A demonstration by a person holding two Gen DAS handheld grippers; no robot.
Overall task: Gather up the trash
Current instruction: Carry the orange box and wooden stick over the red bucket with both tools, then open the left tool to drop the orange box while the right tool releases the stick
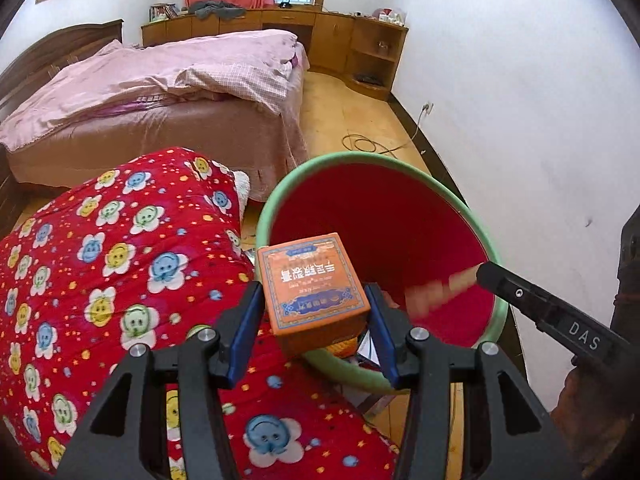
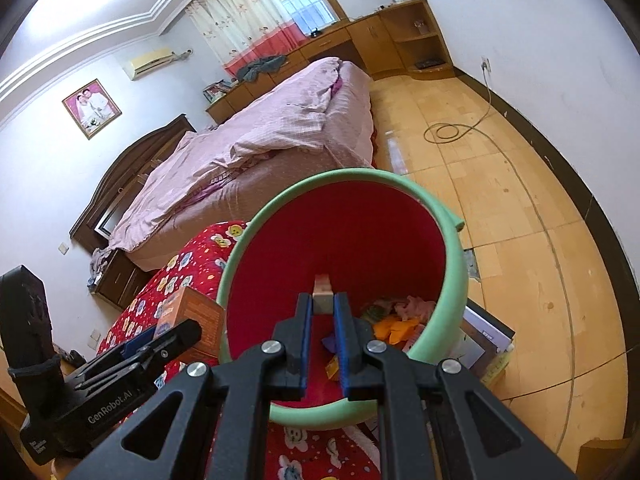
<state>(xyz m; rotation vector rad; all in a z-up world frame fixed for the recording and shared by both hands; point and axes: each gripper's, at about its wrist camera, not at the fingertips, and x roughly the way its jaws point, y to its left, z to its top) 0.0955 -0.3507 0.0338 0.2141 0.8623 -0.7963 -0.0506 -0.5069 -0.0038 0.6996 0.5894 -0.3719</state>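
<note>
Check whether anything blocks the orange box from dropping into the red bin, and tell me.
Nothing visible blocks it. The left gripper holds the orange box at the green rim of the red bin, whose mouth is open. The right gripper, shut on a small block, is over the bin's mouth, right of the box.

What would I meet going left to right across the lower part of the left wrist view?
Red flowered quilt → orange box held in the left gripper → red bin with green rim → right gripper reaching in from the right edge.
</note>
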